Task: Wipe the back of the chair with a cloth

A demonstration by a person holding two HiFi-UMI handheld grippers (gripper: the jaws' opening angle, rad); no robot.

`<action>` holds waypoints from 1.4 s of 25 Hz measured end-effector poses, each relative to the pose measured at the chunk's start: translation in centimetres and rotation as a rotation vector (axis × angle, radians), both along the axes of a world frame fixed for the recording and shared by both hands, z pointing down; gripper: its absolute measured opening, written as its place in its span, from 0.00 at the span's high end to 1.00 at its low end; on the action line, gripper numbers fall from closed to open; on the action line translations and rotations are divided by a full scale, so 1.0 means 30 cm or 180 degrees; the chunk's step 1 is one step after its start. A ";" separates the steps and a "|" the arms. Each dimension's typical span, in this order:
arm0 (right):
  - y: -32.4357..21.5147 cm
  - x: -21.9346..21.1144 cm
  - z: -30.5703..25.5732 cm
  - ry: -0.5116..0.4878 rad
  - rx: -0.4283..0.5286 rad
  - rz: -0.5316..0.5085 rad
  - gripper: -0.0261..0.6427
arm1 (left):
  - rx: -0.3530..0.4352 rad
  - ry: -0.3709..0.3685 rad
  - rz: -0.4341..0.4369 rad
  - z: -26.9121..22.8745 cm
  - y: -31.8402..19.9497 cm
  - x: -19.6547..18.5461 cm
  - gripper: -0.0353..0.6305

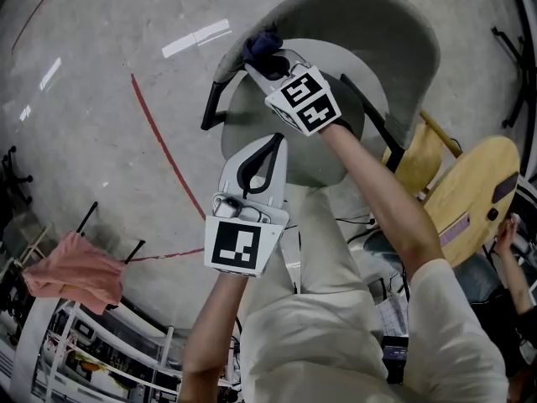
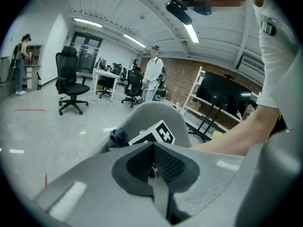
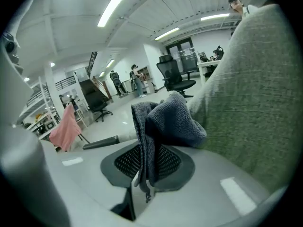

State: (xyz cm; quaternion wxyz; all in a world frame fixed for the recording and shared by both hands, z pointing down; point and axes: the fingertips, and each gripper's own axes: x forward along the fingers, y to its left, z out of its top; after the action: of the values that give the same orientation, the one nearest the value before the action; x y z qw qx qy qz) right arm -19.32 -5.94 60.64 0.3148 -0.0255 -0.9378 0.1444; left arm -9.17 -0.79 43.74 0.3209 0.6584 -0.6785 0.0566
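Observation:
A grey upholstered chair stands below me, its curved back (image 1: 394, 23) at the top of the head view and its seat (image 1: 336, 141) in the middle. My right gripper (image 1: 267, 57) is shut on a dark blue cloth (image 1: 262, 45) and presses it against the left end of the chair back. In the right gripper view the cloth (image 3: 168, 119) bunches out between the jaws, touching the chair back (image 3: 251, 93). My left gripper (image 1: 277, 138) hovers over the seat, shut and holding nothing. From the left gripper view (image 2: 152, 145) I see the chair back (image 2: 163, 112) and the cloth (image 2: 118, 137).
A pink cloth (image 1: 74, 271) hangs on a rack at lower left. A round wooden table (image 1: 470, 191) and a yellow chair (image 1: 417, 159) stand to the right, with a person's arm (image 1: 512, 263) beside them. A red line (image 1: 159, 141) crosses the floor. Black office chairs (image 2: 71, 82) and a standing person (image 2: 152, 72) are farther off.

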 end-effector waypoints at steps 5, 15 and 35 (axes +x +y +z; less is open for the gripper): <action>0.085 -0.006 -0.007 -0.0053 -0.0281 -0.0305 0.85 | -0.0010 -0.0020 0.0009 -0.007 0.012 0.004 0.94; 0.075 0.057 -0.128 -0.0272 -0.0385 -0.0119 0.85 | 0.0041 -0.0028 0.0072 -0.026 0.015 0.029 0.94; -0.144 0.712 -0.065 0.0259 0.0168 0.2823 0.85 | 0.0072 0.0030 0.0403 -0.021 0.075 0.098 0.94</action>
State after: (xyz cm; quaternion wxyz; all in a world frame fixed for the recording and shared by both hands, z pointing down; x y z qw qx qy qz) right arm 2.04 -10.26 58.70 0.2596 0.3928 -0.8483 0.2423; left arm -6.24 1.46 43.11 0.3123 0.7039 -0.6345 0.0660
